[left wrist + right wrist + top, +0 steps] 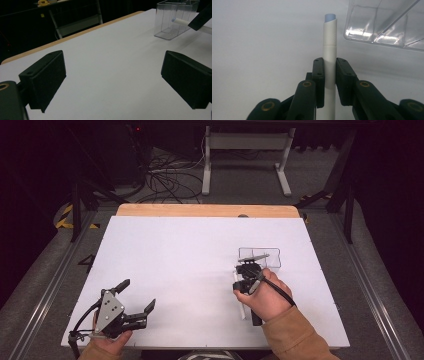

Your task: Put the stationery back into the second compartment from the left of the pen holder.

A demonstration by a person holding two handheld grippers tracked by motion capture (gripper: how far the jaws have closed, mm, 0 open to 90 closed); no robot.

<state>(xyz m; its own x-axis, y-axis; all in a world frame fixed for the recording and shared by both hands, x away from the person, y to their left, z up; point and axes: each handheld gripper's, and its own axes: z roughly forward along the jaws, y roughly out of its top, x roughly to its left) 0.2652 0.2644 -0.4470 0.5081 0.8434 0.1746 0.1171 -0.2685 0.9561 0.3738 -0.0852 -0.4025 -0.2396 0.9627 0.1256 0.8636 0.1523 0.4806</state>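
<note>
Right gripper (329, 82) was clamped on a white pen (330, 50), fingers (319, 75) pressed flat against the barrel on both sides. Pen's pale blue tip pointed away from the hand, toward a clear bin (387, 22).

High view: right gripper (248, 272) sat just short of the bin (259, 258), pen (240, 297) running back under the hand (262, 297) toward the person. Whether the pen was lifted clear of the counter (175, 270) was hard to tell; left gripper view showed the pen (183, 22) passing close beside the bin (172, 20), apparently raised off the surface.

Bin looked divided into compartments, and I could see nothing in them. It stood upright at the right middle of the counter.

Left gripper (137, 300) rested at the near left corner, well apart from the work. Its fingers (45, 77) stood wide apart with nothing between them.

Progress, as judged:
- Pick-up done: pen secured in a firm mid-barrel grip.
- Carry most of the way done: tip near the bin's rim, not yet over it.
- Left to do: bring the pen above a compartment, tilt it tip-down or lay it in, let go, withdraw.

Likely snag: the long barrel catching the rim or a divider on entry.
</note>
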